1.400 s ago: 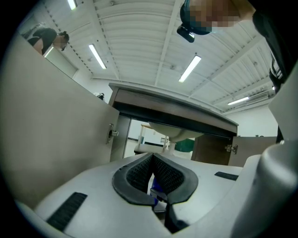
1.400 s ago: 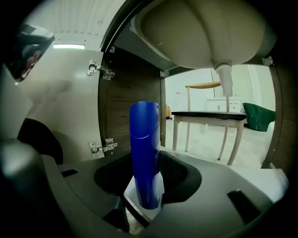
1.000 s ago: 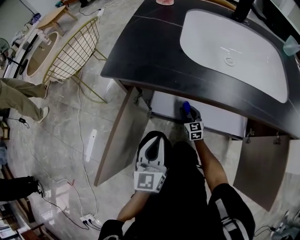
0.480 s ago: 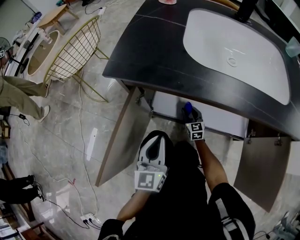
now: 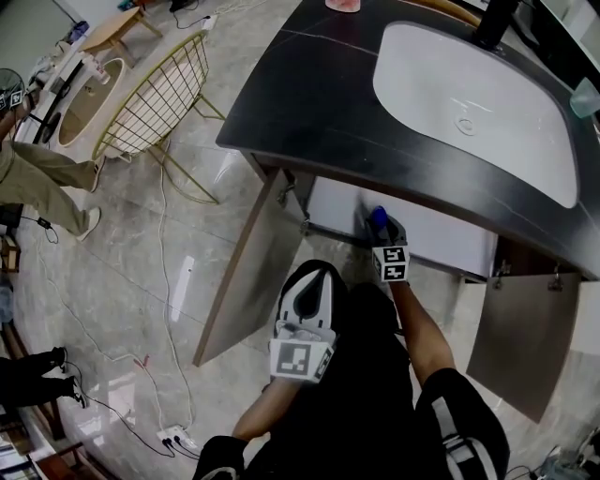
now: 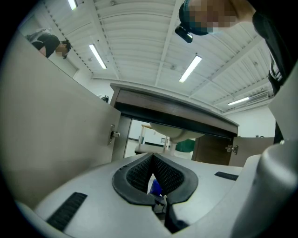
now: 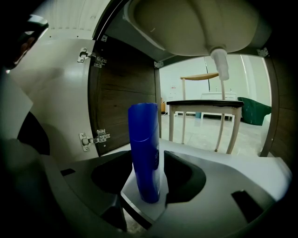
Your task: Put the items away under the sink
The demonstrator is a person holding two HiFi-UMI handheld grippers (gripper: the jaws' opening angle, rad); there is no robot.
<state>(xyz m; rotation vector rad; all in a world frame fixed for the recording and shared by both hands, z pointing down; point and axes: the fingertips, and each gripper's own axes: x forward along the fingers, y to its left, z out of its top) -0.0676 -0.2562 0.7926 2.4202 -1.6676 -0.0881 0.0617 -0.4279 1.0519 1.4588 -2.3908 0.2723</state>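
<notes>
1. Right claw [image 7: 148, 174] is clamped on a blue bottle [image 7: 143, 139]. The bottle stands upright between the two pads, one pad on each side of its lower half.
2. In the head view that claw [image 5: 387, 246] sits at centre frame, right at the front edge of the dark bench [image 5: 300, 103]. The bottle's blue top [image 5: 378, 217] pokes in under the lip.
3. Left claw [image 6: 153, 162] has its pads pressed together with nothing in them. The bit of blue showing through the slit low down looks like the bottle further off, not something it's holding. From the head view it hangs lower in the frame [image 5: 305, 319], back from the cabinet.
4. Both cabinet doors are already swung open, the left door [image 5: 248, 281] and the right door [image 5: 520, 337], so access is sorted.
5. The right gripper view looks straight into the cabinet. The underside of the sink bowl [image 7: 195, 23] and the drain pipe [image 7: 221, 62] fill the upper right.
6. I'd call it mid-placement: the bottle is at the cabinet mouth but not let go. I can't tell if its base is resting on anything.
7. What's left is to set it down inside and open up. A pink thing [image 5: 337, 5] at the top edge of the bench might be next, though that's a guess.
</notes>
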